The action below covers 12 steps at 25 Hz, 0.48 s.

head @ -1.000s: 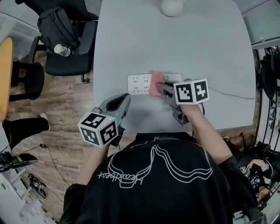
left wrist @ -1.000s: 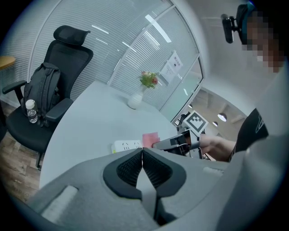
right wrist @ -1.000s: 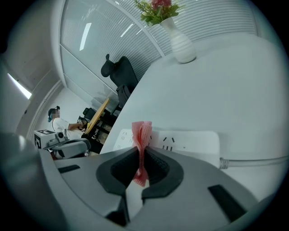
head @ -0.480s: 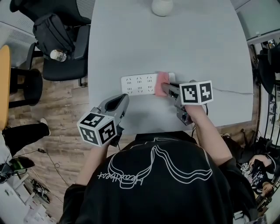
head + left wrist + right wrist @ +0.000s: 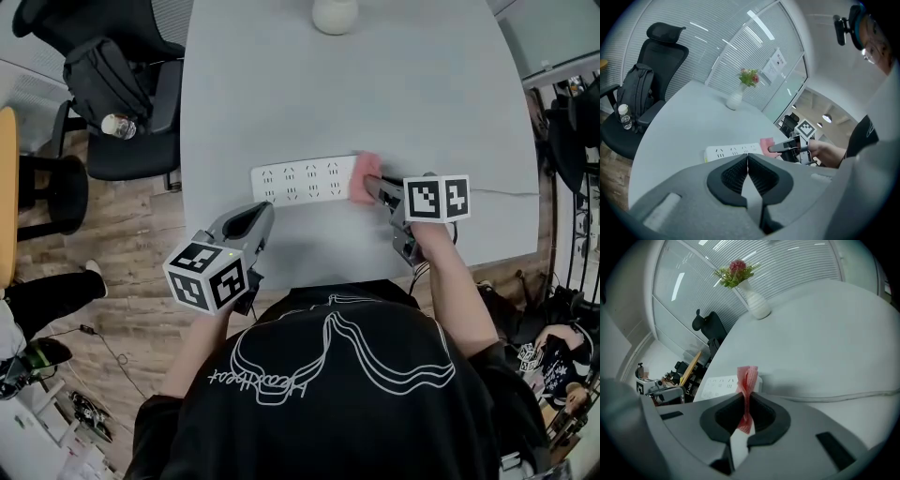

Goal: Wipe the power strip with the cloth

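Clamping the cloth (image 5: 365, 178), right gripper (image 5: 373, 189) holds it against the 3 o'clock end of the power strip (image 5: 305, 180) to wipe; left gripper (image 5: 261, 212) idles closed, empty.

The cloth (image 5: 747, 378) nipped in the right gripper (image 5: 745, 397) is pink woven fabric with a fine grid weave, soft and creased. Just ahead of those jaws, the power strip (image 5: 305, 180) is smooth white plastic with a faint sheen, lying on a table (image 5: 281, 84) with a smooth, matt, pale grey top. Both gripper shells are matt grey plastic. The left gripper (image 5: 747, 157) has black ribbed pads (image 5: 733, 176), pressed together. Far ahead, the vase (image 5: 757, 305) looks smooth and white. Left of the left gripper, the floor (image 5: 122, 244) is wood-grain plank
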### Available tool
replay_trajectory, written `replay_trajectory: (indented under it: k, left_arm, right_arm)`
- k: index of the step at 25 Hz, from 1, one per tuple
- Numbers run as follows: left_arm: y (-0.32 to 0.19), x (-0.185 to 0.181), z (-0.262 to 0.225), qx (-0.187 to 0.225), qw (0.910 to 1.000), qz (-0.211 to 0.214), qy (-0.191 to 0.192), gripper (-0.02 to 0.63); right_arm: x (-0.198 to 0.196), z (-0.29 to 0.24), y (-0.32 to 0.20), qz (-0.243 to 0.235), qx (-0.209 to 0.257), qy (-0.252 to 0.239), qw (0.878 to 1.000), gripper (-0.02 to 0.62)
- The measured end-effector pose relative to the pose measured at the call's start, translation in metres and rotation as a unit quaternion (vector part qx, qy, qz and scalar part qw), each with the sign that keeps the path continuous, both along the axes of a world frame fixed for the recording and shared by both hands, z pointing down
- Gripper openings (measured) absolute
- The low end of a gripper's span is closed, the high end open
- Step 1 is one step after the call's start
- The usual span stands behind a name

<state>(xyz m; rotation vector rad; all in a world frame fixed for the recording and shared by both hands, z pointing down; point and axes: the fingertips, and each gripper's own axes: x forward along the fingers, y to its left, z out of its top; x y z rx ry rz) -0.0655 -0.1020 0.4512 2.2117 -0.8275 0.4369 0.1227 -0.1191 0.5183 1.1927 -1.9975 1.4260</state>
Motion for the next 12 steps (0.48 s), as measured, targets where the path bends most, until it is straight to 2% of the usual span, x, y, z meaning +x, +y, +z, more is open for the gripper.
replay_trajectory:
  k: [8, 12]
  left_arm:
    - [-0.002, 0.007, 0.0, 0.004, 1.0, 0.004, 0.002, 0.014]
    - [-0.003, 0.005, 0.0, 0.004, 1.0, 0.004, 0.002, 0.014]
  right_arm:
    - [0.008, 0.001, 0.002, 0.003, 0.002, 0.001, 1.0, 0.035]
    - [0.005, -0.011, -0.001, 0.016, 0.011, -0.021, 1.0, 0.035]
